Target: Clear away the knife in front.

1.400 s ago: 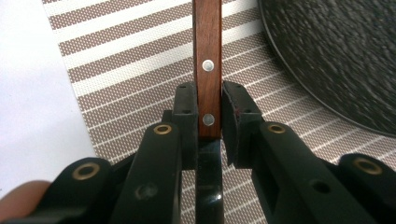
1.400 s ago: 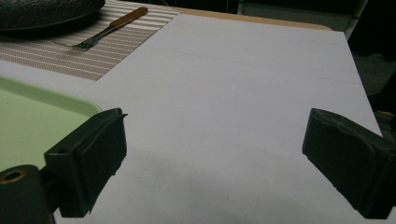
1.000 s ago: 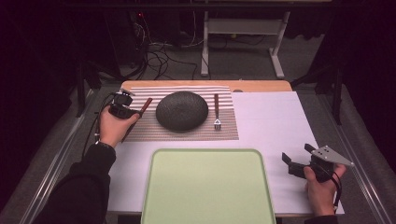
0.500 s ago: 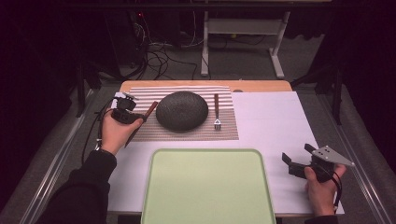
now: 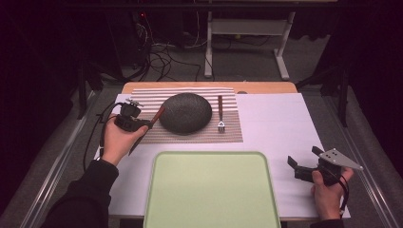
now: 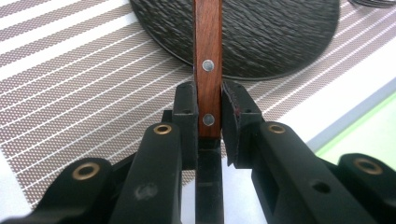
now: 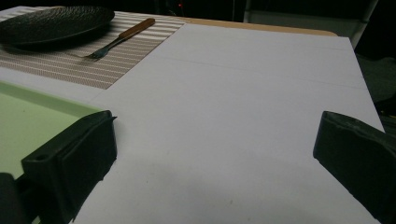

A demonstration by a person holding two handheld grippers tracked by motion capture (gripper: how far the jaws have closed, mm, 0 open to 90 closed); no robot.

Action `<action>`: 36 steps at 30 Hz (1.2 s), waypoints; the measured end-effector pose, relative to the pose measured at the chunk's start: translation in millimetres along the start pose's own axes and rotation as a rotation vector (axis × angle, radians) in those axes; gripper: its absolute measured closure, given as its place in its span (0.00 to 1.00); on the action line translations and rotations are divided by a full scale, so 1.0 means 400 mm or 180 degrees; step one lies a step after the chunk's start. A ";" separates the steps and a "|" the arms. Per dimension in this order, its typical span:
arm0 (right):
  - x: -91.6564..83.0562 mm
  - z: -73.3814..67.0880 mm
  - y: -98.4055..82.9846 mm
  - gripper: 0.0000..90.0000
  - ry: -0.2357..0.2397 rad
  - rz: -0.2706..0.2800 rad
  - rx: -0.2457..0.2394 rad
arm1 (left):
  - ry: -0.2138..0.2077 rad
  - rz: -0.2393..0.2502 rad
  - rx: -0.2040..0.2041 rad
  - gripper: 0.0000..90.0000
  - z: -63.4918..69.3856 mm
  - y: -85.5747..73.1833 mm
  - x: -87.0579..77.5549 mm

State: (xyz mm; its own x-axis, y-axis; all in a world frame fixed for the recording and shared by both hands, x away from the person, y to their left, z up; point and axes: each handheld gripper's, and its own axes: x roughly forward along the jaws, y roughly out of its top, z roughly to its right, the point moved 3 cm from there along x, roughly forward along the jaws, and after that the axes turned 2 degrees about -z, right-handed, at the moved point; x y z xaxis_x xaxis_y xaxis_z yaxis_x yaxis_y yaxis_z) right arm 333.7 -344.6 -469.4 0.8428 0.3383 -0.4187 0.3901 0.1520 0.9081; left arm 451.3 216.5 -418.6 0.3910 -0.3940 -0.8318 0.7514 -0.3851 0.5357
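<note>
Wooden knife handle (image 6: 207, 70) is sitting tight between your left gripper (image 6: 208, 122) jaws, left of the dark plate (image 5: 185, 113). Keep squeezing and lifting it level. Your right gripper (image 5: 305, 162), near right, is waiting wide open.

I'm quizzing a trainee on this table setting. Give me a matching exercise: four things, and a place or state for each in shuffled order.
Things:
1. dark textured round plate
2. wooden-handled fork
3. wooden-handled knife
4. pale green tray

Places or states:
A. clamped in the left gripper
B. on the striped placemat, right of the plate
C. nearest the person, bare
D. centre of the placemat

Pairs: 1-D, 2-B, 3-A, 4-C
</note>
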 end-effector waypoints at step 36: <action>0.004 -0.003 -0.001 0.00 0.0022 -0.0048 -0.0031 | -0.0312 0.0085 0.0587 0.82 0.235 -0.089 -0.046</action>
State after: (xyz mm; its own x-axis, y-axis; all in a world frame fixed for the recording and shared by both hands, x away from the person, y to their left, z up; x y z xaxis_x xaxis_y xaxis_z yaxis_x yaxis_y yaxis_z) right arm 334.5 -343.1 -470.4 0.8342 0.3421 -0.4324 0.3991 0.1663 0.9017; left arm 367.3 159.0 -408.7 0.3491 -0.4819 -0.8037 0.6281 -0.5162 0.5823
